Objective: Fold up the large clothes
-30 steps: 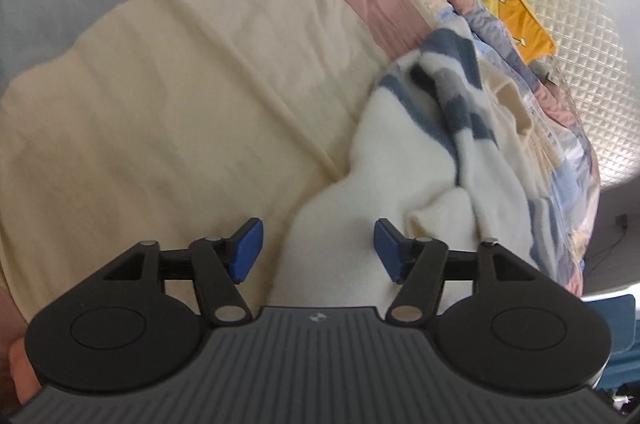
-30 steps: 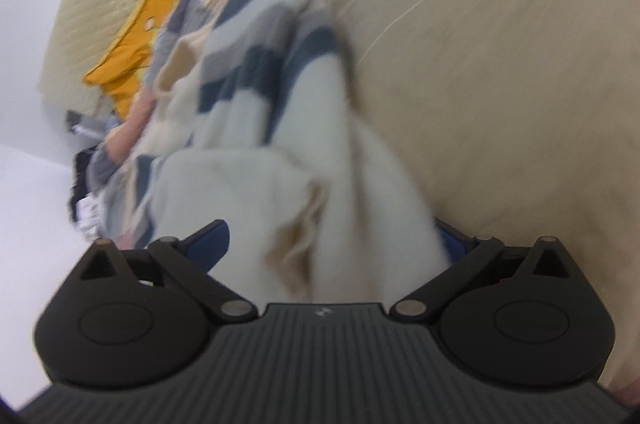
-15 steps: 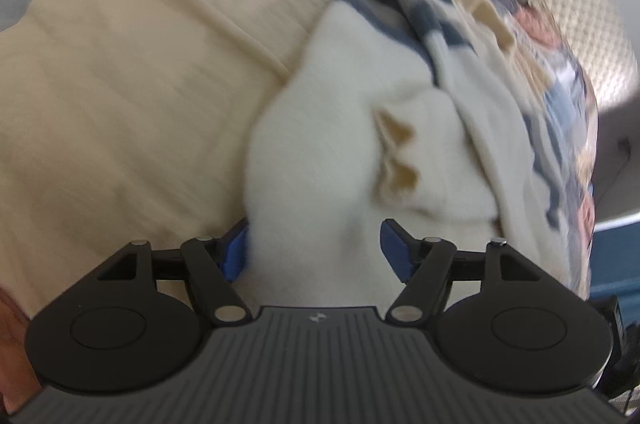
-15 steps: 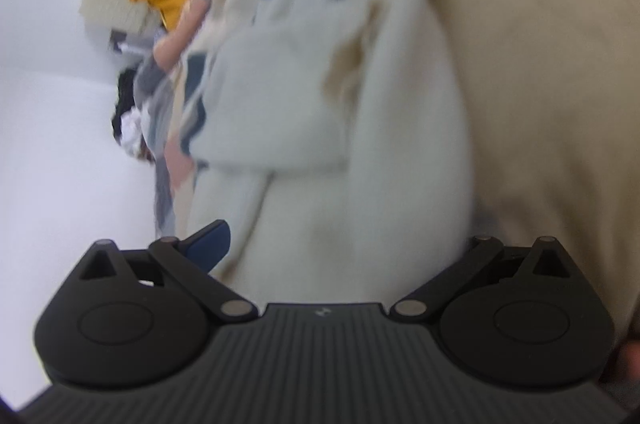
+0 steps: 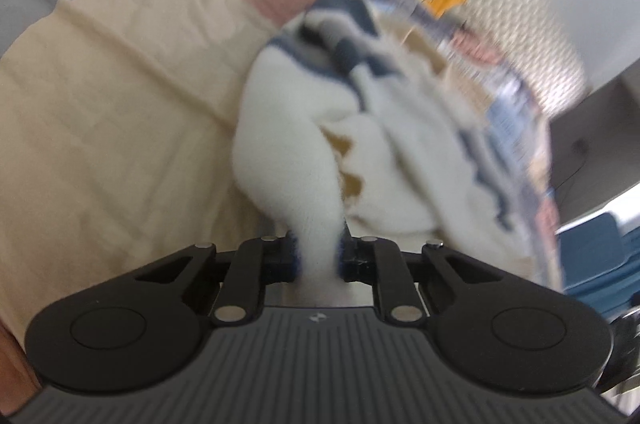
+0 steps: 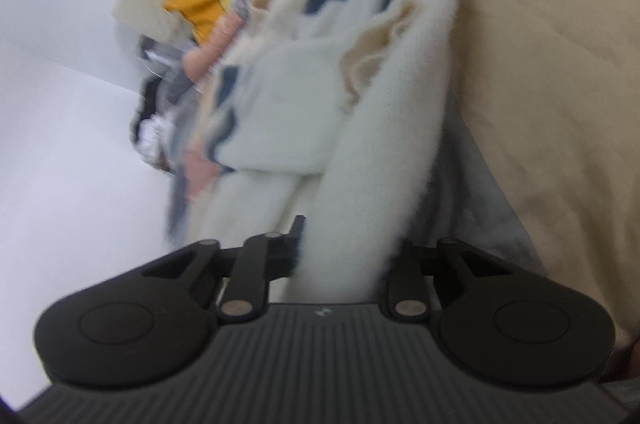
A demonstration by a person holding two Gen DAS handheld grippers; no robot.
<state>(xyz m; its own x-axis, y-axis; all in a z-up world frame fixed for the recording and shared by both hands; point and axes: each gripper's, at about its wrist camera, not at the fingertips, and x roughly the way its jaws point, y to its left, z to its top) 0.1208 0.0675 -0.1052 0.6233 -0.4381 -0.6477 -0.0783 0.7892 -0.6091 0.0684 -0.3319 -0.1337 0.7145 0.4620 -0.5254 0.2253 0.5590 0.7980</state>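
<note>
The sweater (image 5: 288,144) was fuzzy white fleece with navy stripes; the bedsheet (image 5: 120,96) was matt, creased cotton; the gripper (image 5: 318,256) was matt black plastic.

You will find no words or numbers to read in either view. The only mark is a small pale emblem on the ribbed black body of the left gripper (image 5: 318,256) and of the right gripper (image 6: 344,256), too small to make out.
</note>
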